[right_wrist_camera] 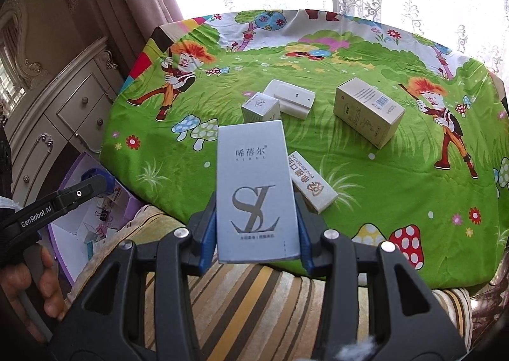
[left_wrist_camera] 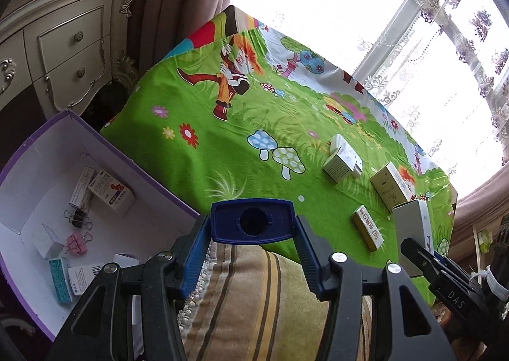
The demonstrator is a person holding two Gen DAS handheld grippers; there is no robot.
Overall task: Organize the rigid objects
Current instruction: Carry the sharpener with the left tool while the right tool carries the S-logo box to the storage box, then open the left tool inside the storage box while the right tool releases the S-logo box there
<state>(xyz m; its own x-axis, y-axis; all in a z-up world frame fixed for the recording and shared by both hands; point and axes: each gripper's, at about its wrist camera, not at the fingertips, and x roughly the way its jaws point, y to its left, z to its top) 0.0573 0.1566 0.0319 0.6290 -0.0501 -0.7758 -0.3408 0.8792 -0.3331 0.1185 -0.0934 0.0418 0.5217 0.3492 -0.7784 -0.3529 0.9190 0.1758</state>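
Note:
My left gripper (left_wrist_camera: pixel 253 225) is shut on a blue plastic cap-like piece (left_wrist_camera: pixel 251 213) and holds it at the table's near edge, beside the purple storage box (left_wrist_camera: pixel 152 176). My right gripper (right_wrist_camera: pixel 256 227) is shut on a tall pale blue SL box (right_wrist_camera: pixel 254 189), held upright over the near edge; the box also shows in the left wrist view (left_wrist_camera: pixel 413 227). On the green cartoon cloth (right_wrist_camera: pixel 381 201) lie a slim white and gold box (right_wrist_camera: pixel 313 184), a small green and white box (right_wrist_camera: pixel 259 109), a white flat box (right_wrist_camera: pixel 289 98) and a beige box (right_wrist_camera: pixel 367 111).
The purple box holds several small boxes (left_wrist_camera: pixel 109 192) and binder clips (left_wrist_camera: pixel 76 241); it stands low at the table's left. A striped cushion (right_wrist_camera: pixel 254 303) lies below the grippers. A cream dresser (left_wrist_camera: pixel 63 42) stands at the left, curtained windows behind.

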